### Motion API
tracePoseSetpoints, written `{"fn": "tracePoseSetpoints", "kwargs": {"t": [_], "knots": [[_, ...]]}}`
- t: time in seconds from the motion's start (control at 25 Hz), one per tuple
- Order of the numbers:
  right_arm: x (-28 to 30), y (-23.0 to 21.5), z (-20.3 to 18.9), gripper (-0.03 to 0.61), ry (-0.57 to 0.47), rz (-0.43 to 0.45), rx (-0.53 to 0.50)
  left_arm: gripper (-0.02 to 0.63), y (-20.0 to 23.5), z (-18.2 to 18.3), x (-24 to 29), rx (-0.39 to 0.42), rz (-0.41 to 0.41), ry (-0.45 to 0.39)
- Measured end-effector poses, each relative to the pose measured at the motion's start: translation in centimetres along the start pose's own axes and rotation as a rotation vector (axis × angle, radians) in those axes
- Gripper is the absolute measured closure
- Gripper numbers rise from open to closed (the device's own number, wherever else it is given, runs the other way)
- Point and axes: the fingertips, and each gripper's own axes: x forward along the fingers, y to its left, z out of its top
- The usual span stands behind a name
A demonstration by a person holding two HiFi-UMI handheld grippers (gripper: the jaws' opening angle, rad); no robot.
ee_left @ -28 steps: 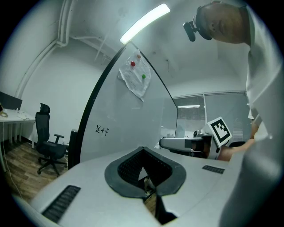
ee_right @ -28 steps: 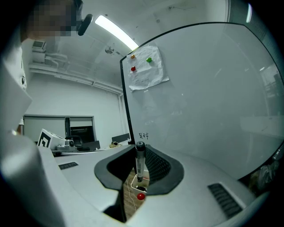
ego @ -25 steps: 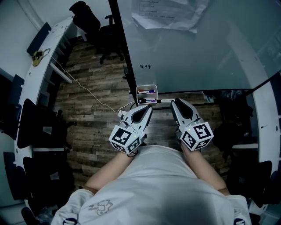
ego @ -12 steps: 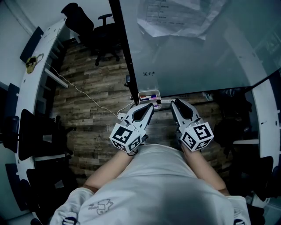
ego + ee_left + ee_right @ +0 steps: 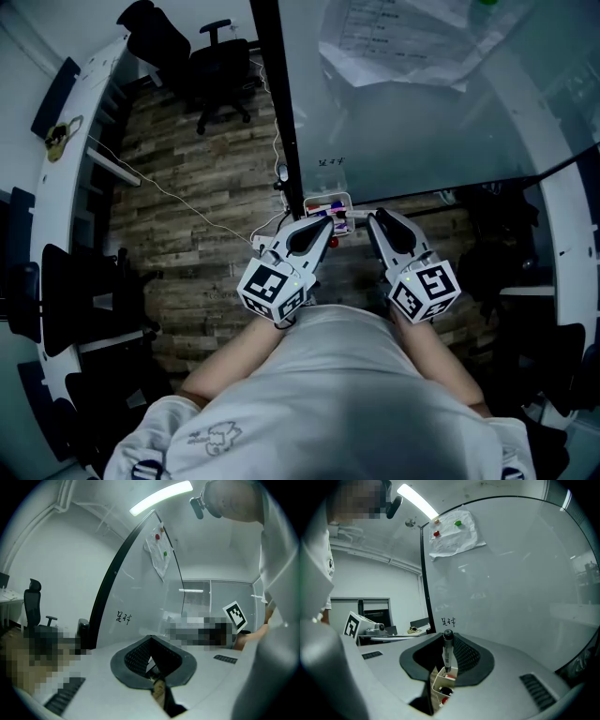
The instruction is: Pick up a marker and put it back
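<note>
A white marker (image 5: 447, 654) with a black cap stands upright between the jaws of my right gripper (image 5: 446, 644), which is shut on it. Its lower end hangs just over the small white tray (image 5: 438, 680), where a red and a dark marker lie. In the head view the tray (image 5: 327, 197) hangs at the whiteboard's lower left edge, with the right gripper (image 5: 374, 218) just to its right. My left gripper (image 5: 323, 228) points at the tray from below. In its own view the left gripper (image 5: 154, 660) has its jaws together with nothing between them.
The glass whiteboard (image 5: 441, 103) fills the upper right, with pinned paper sheets (image 5: 403, 42) and small handwriting (image 5: 330, 162). Its black frame post (image 5: 281, 103) runs down beside the tray. Office chairs (image 5: 211, 61) stand on the wood floor, and a white cable (image 5: 197, 202) trails across it.
Both grippers and the head have closed in on the tray. The marker in the right gripper has come over the tray from the right.
</note>
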Motion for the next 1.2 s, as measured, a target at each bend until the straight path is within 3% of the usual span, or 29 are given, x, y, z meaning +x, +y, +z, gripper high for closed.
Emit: {"fn": "tracePoseSetpoints", "kwargs": {"t": [0.52, 1.2], "knots": [[2.4, 0.1, -1.9, 0.503, 0.035, -0.040, 0.053, 0.609, 2.4, -0.4, -0.3, -0.023, -0.039, 0.036], [3.1, -2.9, -3.6, 0.503, 0.086, 0.025, 0.095, 0.609, 3.9, -2.6, 1.5, -0.050, 0.087, 0.091]]}}
